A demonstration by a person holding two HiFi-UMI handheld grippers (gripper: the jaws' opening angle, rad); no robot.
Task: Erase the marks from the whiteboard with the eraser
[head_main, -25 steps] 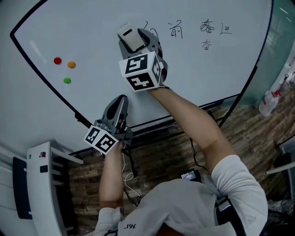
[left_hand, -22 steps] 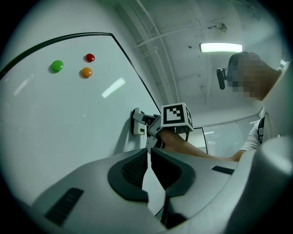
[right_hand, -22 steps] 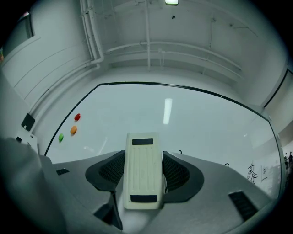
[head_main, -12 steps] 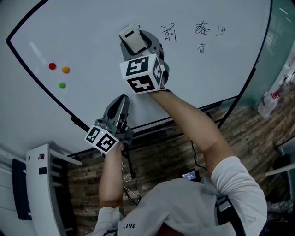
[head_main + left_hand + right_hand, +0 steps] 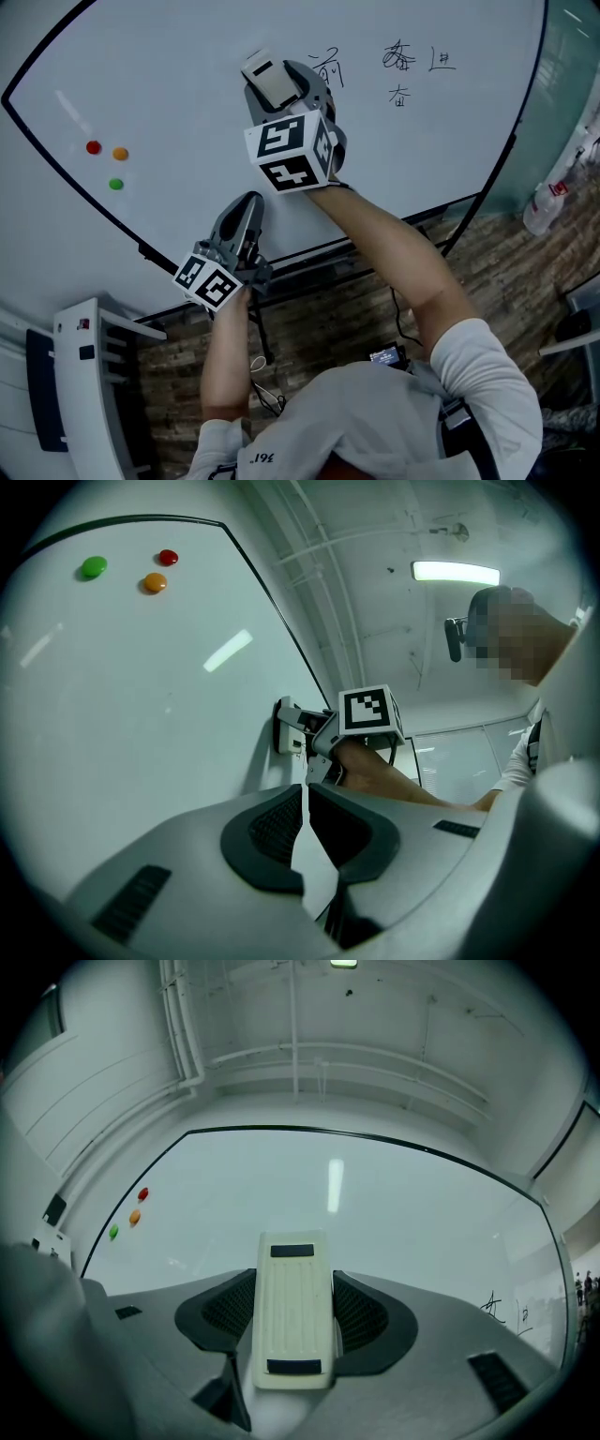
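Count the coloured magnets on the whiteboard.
3, on the left of the whiteboard: red magnet, orange magnet beside it, green magnet below them. The right gripper could hide others.

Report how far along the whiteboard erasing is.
Done: the eraser is clamped between the fingers of the right gripper, and the whiteboard shows no writing to its left. In hand: the eraser sits against the board beside the nearest mark. Left: that mark and three more marks to its right. The left gripper is shut and empty.
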